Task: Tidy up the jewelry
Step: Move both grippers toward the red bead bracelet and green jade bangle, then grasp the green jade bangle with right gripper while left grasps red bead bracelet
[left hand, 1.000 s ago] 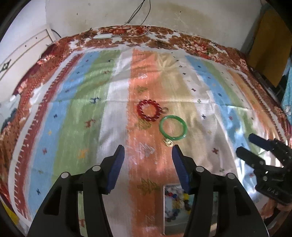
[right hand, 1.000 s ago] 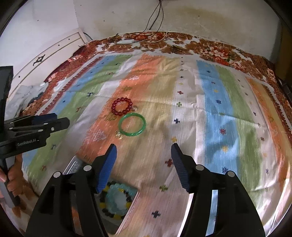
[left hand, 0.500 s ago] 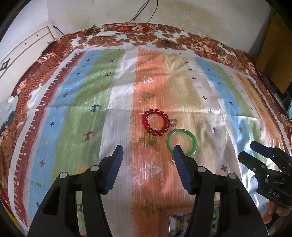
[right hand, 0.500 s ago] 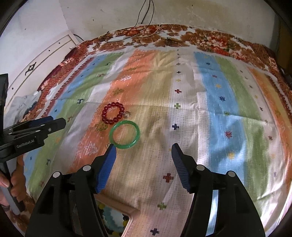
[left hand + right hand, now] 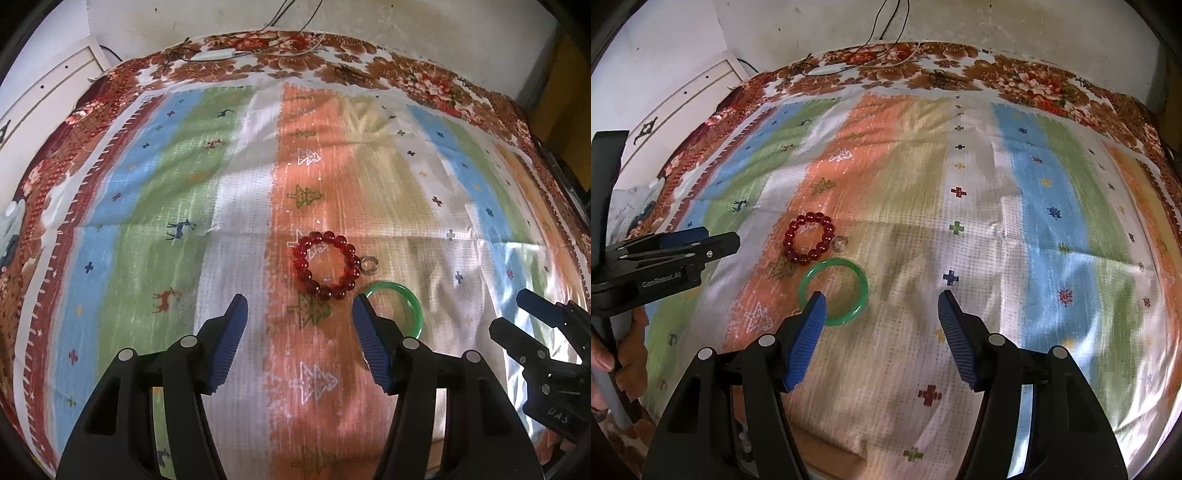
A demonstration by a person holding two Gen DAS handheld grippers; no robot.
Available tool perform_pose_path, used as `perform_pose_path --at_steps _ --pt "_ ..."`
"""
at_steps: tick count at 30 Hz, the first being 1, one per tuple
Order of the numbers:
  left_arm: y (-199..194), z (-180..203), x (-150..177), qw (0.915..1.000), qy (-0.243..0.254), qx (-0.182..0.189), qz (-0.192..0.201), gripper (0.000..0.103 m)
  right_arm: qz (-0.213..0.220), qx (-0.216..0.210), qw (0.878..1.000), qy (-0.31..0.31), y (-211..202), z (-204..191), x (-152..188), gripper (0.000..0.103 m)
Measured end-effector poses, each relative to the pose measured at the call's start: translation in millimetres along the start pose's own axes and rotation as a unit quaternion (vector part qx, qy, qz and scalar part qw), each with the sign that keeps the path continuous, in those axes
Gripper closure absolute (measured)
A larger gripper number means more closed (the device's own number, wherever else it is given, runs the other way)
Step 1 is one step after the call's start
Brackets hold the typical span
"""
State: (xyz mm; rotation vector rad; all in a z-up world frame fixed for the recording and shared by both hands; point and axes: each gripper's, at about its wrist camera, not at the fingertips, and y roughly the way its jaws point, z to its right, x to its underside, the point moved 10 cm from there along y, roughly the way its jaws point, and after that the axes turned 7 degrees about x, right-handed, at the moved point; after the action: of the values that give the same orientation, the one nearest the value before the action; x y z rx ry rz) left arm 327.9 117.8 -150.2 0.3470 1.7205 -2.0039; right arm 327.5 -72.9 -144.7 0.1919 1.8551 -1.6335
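A red bead bracelet (image 5: 300, 263) lies on the striped cloth just beyond my left gripper (image 5: 299, 301), which is open with only cloth between its fingers. A small clear ring (image 5: 369, 264) sits by the bracelet's right side. A green bangle (image 5: 415, 306) lies partly behind the left gripper's right finger. In the right wrist view, my right gripper (image 5: 881, 297) is open, and its left fingertip overlaps the green bangle (image 5: 862, 286). The red bracelet (image 5: 789, 238) and the ring (image 5: 839, 243) lie farther on. Each gripper shows in the other's view: right gripper (image 5: 511, 314), left gripper (image 5: 720, 240).
The striped cloth (image 5: 147, 221) covers a floral-edged surface that ends at a wall, with cables (image 5: 221, 55) along the far edge. A white cabinet (image 5: 683, 110) stands at the left. A hand (image 5: 628, 354) holds the left gripper's handle. A tan box edge (image 5: 831, 456) shows at the bottom.
Both grippers have moved forward and lower toward the bracelets, which now lie closer to the fingertips. The box of beads has slid almost out of both views at the bottom.
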Motion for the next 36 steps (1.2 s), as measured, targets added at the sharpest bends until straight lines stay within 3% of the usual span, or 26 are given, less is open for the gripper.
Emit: perform_pose_path --at_steps 12,25,36 --pt "40.4 -3.9 -3.8 0.9993 0.004 -0.008 -0.037 0.044 -0.033 0.006 0.999 -0.006 37.0 0.6 -1.9 0.040" --pt "67.1 -9.0 -10.5 0.9984 -0.001 -0.009 -0.056 0.043 -0.075 -0.011 0.997 -0.018 74.2 -9.6 -0.1 0.040" --pt "89.1 -17.1 -14.7 0.9973 -0.007 -0.018 -0.071 0.043 -0.096 0.001 0.995 -0.041 100.2 -18.6 3.6 0.040"
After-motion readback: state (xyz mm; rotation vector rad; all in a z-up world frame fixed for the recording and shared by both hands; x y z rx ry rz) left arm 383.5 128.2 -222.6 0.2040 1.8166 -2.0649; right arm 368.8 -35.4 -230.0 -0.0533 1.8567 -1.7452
